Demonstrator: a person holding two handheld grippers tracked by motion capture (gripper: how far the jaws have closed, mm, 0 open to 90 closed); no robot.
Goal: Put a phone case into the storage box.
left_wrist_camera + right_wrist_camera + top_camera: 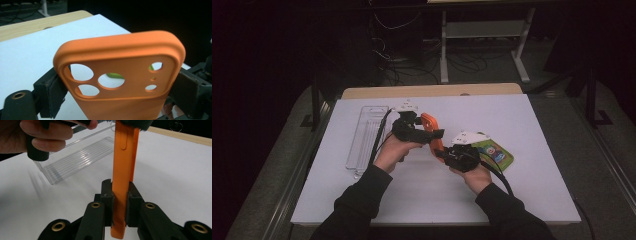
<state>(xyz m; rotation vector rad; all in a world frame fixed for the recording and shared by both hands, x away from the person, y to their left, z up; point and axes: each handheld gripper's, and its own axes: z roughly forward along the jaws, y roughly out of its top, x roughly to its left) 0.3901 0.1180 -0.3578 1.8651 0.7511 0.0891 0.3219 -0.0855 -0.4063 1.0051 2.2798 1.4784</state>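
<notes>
Held the orange phone case (432,135) above table centre, right gripper (119,206) clamped on its thin edge at 4 o'clock, left gripper (117,87) pressing both sides at 10. Needed firm, steady grips, no twisting.

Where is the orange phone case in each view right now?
High view: orange phone case at centre, held between both tools above the white board.
Left gripper view: fills the centre, camera cutouts facing us.
Right gripper view: edge-on, upright at centre.
Shared landmark: the white board.
</notes>
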